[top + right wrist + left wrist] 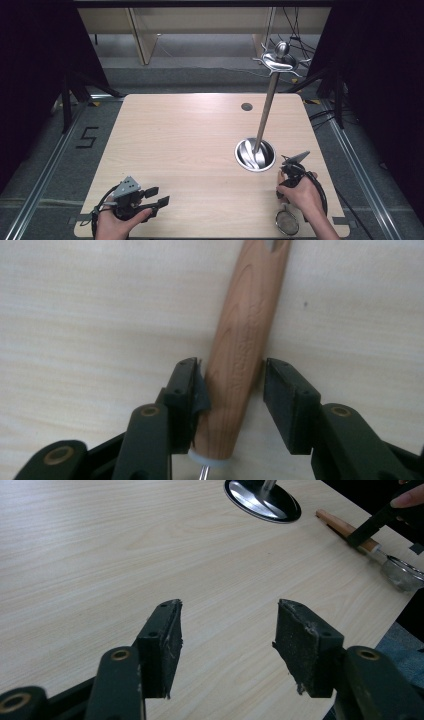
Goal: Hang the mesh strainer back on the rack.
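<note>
Pale wood grain covers the counter (200, 145), and both forearms reach in from its near edge. The left hand (117, 222) rests at the near left corner, holding the left hand-held gripper (156, 196) level and pointing right, with its jaws spread wide over bare wood and nothing between them. The right hand (300, 192) sits at the near right, its right hand-held gripper (227, 385) tipped down toward the counter. A strainer (287, 221) lies there, its mesh bowl nearest the person and its wooden handle (245, 340) running between the right jaws: the left pad touches the handle, the right pad stands just clear, so the grip is not fully shut. Faint embossed lettering on the handle is unreadable. A "5" (86, 137) is marked on the floor at left. A metal stand (265, 115) rises from a round base (255, 155) just beyond the right hand-held gripper.
</note>
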